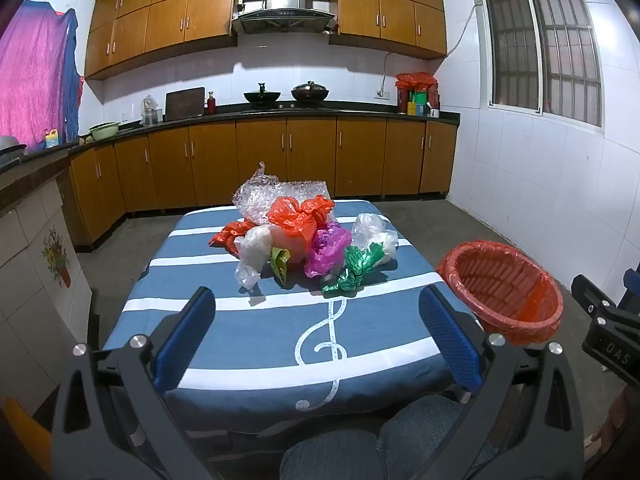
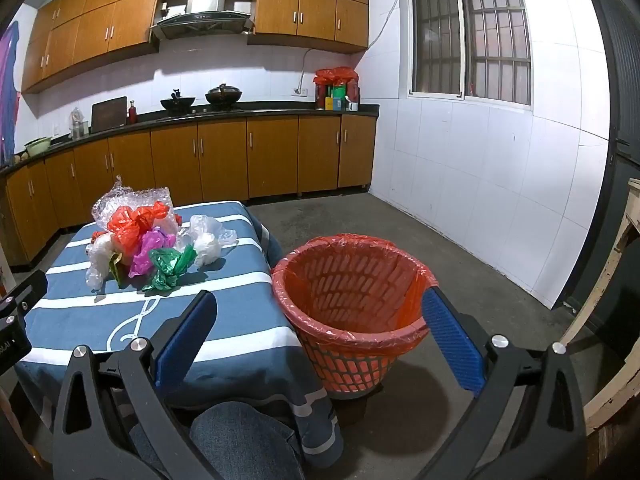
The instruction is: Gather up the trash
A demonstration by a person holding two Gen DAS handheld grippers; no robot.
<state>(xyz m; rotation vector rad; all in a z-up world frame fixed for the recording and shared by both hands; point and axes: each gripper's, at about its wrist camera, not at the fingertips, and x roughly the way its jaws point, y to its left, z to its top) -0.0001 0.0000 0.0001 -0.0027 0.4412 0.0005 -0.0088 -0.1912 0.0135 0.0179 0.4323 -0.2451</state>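
Observation:
A heap of crumpled plastic bags (image 1: 304, 236) lies on the blue striped table (image 1: 248, 344): orange, purple, green, white, plus bubble wrap (image 1: 272, 196) behind. The heap also shows in the right wrist view (image 2: 148, 244). A red basket lined with an orange bag (image 2: 352, 300) stands on the floor right of the table; it also shows in the left wrist view (image 1: 504, 292). My left gripper (image 1: 320, 332) is open and empty over the table's near part, short of the heap. My right gripper (image 2: 320, 332) is open and empty, near the basket's front rim.
Wooden kitchen cabinets (image 1: 280, 156) and a counter with pots run along the back wall. A tiled counter (image 1: 32, 208) stands left of the table. A worn wooden frame (image 2: 616, 320) stands at the far right. Grey floor (image 2: 460, 240) stretches behind the basket. My knees (image 2: 240, 436) are below the grippers.

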